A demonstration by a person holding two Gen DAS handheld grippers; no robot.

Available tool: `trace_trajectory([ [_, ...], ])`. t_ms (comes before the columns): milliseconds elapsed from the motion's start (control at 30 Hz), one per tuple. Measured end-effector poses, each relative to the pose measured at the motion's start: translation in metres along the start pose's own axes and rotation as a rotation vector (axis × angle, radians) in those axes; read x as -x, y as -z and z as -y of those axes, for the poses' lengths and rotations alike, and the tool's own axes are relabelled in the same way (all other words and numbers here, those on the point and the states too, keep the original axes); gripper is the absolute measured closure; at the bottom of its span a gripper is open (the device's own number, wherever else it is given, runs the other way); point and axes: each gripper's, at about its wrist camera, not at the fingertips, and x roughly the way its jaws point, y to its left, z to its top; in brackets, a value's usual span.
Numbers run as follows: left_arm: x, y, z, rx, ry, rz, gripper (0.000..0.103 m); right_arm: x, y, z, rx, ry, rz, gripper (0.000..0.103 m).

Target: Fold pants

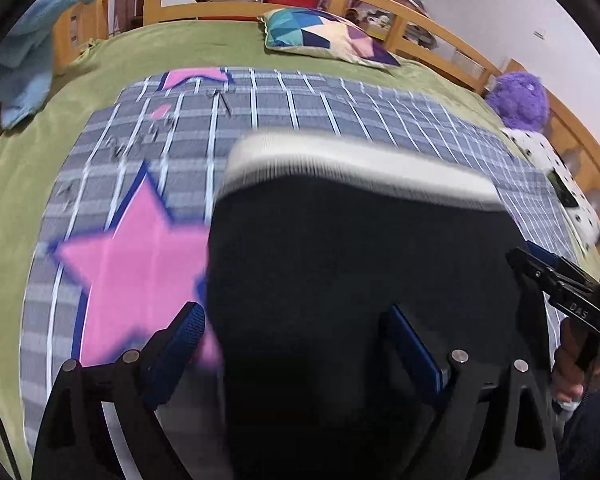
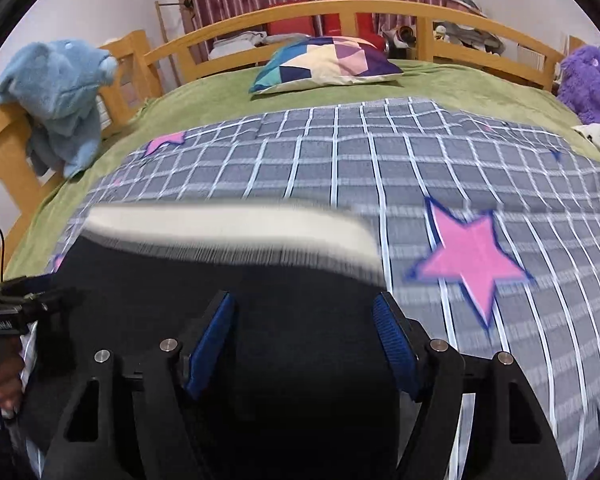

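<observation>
Black pants (image 1: 340,264) with a white ribbed waistband (image 1: 356,164) lie on a grey checked blanket with pink stars (image 1: 140,264). My left gripper (image 1: 296,344) is open, its blue-padded fingers (image 1: 180,344) spread wide over the pants' left part. My right gripper (image 2: 304,340) is open too, its fingers (image 2: 396,344) spread over the black cloth; the waistband (image 2: 236,232) lies just ahead. The pants (image 2: 260,300) fill the low middle of that view. The right gripper also shows at the right edge of the left wrist view (image 1: 556,280). The picture is blurred by motion.
A green bedspread (image 2: 204,96) covers the bed inside a wooden rail (image 2: 300,12). A patchwork pillow (image 2: 324,62) lies at the head. A blue plush (image 2: 60,96) hangs at the left rail, a purple plush (image 2: 588,80) sits at the right.
</observation>
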Motion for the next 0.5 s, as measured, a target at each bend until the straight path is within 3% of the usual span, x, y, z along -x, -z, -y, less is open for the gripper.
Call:
trace_trajectory([
  [133, 0.026, 0.068, 0.001, -0.007, -0.011, 0.019, 0.012, 0.043, 0.058, -0.006, 0.025, 0.032, 0.032, 0.033],
  [233, 0.038, 0.105, 0.000, 0.051, 0.023, 0.045, 0.011, 0.061, 0.095, -0.004, -0.029, 0.009, 0.020, 0.033],
  [400, 0.053, 0.123, 0.019, 0.016, -0.069, 0.086, 0.014, 0.081, 0.121, -0.007, -0.063, 0.028, -0.003, 0.032],
  [500, 0.074, 0.124, 0.033, 0.008, -0.100, 0.087, 0.016, 0.094, 0.128, -0.009, -0.093, 0.018, -0.023, 0.039],
])
